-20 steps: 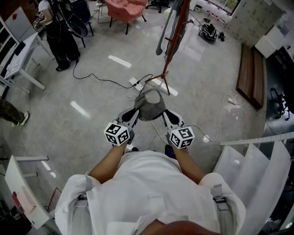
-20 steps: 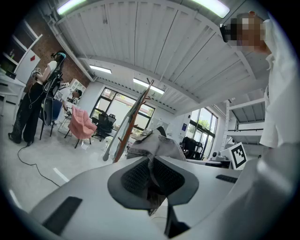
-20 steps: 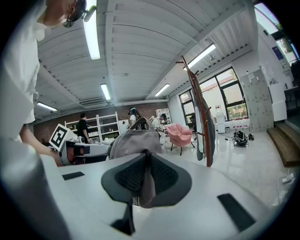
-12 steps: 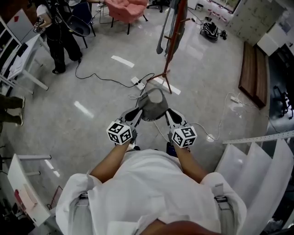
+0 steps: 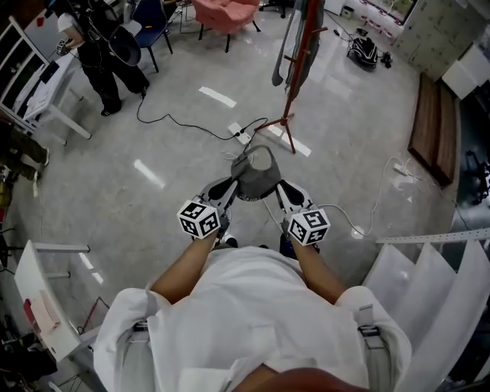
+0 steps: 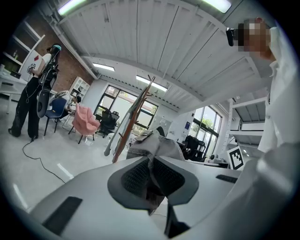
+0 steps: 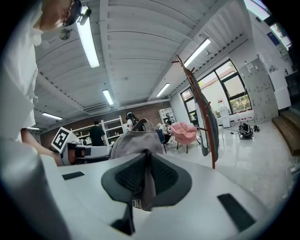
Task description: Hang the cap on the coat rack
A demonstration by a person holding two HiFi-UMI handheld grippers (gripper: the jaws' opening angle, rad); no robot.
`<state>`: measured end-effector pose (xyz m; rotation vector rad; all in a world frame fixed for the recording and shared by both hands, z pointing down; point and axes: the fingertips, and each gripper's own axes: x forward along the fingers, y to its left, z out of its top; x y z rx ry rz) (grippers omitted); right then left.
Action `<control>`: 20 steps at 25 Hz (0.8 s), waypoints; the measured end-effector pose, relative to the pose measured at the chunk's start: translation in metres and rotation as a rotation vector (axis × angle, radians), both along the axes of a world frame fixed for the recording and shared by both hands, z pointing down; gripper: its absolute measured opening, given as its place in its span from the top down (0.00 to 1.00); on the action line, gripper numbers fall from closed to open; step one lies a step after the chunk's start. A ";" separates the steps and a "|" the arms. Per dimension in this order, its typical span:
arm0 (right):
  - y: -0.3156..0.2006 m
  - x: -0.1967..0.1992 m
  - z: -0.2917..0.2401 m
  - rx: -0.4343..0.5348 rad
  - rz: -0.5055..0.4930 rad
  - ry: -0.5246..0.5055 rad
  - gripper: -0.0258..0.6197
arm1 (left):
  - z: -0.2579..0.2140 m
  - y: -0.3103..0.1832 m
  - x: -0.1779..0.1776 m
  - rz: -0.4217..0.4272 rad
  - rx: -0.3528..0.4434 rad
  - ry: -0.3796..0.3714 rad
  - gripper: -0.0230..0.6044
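Note:
A grey cap (image 5: 255,175) hangs in the air in front of the person, held from both sides. My left gripper (image 5: 229,187) is shut on the cap's left edge; the cloth (image 6: 157,146) is pinched between its pads. On the other side my right gripper (image 5: 279,188) is shut on the cap (image 7: 136,143), whose rim fold and label sit between the pads. The red-brown coat rack (image 5: 295,73) stands on the floor ahead, with a grey garment (image 5: 286,46) hanging on it. It also shows as the coat rack (image 6: 132,118) in the left gripper view and as the coat rack (image 7: 201,110) in the right one.
Cables and a power strip (image 5: 243,136) lie on the floor by the rack's feet. A person (image 5: 99,53) stands at the far left near a white table (image 5: 42,88). A pink chair (image 5: 226,14) is at the back. White panels (image 5: 429,283) stand at the right, a wooden bench (image 5: 435,126) beyond.
The head view has shifted a little: the rack and floor now sit lower and further right in frame. Both grippers still hold the cap in about the same place.

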<state>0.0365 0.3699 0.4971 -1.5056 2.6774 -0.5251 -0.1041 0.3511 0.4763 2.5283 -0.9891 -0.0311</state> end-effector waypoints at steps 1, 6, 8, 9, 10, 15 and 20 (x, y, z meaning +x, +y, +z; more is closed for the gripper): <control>0.001 0.000 0.000 0.000 -0.006 -0.004 0.89 | 0.000 0.002 -0.001 -0.006 0.002 0.000 0.89; 0.006 0.009 0.002 0.014 -0.026 -0.012 0.89 | 0.002 0.008 0.007 -0.024 0.009 -0.002 0.89; 0.009 0.013 0.003 0.015 -0.030 -0.016 0.89 | 0.002 0.012 0.012 -0.029 0.009 -0.005 0.89; 0.011 0.015 0.002 0.016 -0.032 -0.019 0.89 | 0.001 0.014 0.013 -0.032 0.009 -0.005 0.89; 0.012 0.017 0.001 0.018 -0.034 -0.020 0.89 | 0.000 0.016 0.015 -0.036 0.010 -0.005 0.89; 0.019 0.025 0.004 0.036 -0.051 -0.003 0.89 | 0.001 0.026 0.023 -0.056 0.010 0.005 0.89; 0.026 0.033 0.007 0.032 -0.058 -0.007 0.89 | 0.003 0.034 0.029 -0.063 0.001 0.002 0.89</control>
